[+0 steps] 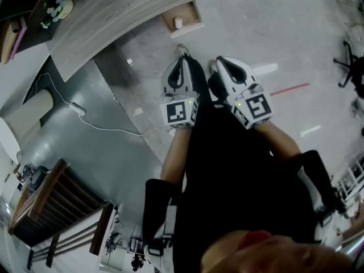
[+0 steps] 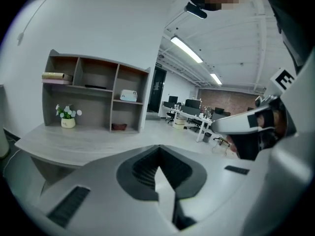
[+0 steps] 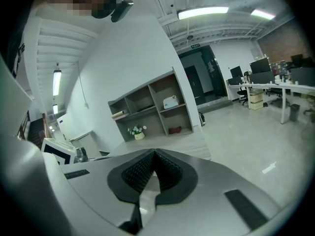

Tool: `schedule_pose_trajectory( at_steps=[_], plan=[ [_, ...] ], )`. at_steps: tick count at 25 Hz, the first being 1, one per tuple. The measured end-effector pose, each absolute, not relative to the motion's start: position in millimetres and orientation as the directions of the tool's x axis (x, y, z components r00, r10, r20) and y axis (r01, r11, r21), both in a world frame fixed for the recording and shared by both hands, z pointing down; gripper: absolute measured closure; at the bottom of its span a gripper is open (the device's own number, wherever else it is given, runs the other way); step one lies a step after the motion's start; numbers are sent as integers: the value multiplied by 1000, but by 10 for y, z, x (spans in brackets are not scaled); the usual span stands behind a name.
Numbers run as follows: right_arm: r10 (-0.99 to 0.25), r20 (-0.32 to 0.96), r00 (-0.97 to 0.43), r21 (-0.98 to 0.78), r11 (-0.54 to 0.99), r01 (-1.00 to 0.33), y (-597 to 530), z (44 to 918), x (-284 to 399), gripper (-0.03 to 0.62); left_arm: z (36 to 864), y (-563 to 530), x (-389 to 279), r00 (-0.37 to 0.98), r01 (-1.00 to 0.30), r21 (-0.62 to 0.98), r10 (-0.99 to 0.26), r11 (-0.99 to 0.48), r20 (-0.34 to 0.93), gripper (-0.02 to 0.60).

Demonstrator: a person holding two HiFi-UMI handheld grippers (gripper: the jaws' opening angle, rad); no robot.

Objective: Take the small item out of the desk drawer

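Head view looks steeply down, with the desk (image 1: pixel 125 10) at upper left. Both gripper views look nearly level over their jaws, sharing that desk and its shelf unit (image 2: pixel 93 92), well off.

Your surface (image 1: pixel 119 10) is pale grey woodgrain with a curved front edge. The drawer (image 1: pixel 196 16) under that edge stands pulled out, with a small white item (image 1: pixel 178 22) upright inside. In the left gripper view, a flower pot (image 2: pixel 68 119) sits on the surface at the foot of the shelf unit (image 2: pixel 91 109). Shelf contents: books (image 2: pixel 56 75) in the top-left cubby, white box (image 2: pixel 128 95) upper right, dark thing (image 2: pixel 118 127) lower right. The floor (image 1: pixel 273 33) is grey, with a red strip (image 1: pixel 289 89) and a white cable (image 1: pixel 108 128) lying on it.
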State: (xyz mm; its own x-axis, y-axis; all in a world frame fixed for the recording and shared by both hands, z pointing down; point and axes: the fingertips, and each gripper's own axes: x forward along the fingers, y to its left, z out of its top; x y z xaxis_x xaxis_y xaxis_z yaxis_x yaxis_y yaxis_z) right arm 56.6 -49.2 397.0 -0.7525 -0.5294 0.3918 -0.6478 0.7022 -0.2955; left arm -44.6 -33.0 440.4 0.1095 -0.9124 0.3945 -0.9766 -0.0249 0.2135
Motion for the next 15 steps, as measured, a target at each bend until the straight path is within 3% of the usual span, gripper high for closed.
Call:
schedule_pose_trajectory(
  at_steps=[15],
  plan=[
    [-483, 475, -736, -343, 668, -660, -1061, 4550, 163, 595, 5944, -969, -800, 109, -986, 164, -811, -16, 576, 583]
  ],
)
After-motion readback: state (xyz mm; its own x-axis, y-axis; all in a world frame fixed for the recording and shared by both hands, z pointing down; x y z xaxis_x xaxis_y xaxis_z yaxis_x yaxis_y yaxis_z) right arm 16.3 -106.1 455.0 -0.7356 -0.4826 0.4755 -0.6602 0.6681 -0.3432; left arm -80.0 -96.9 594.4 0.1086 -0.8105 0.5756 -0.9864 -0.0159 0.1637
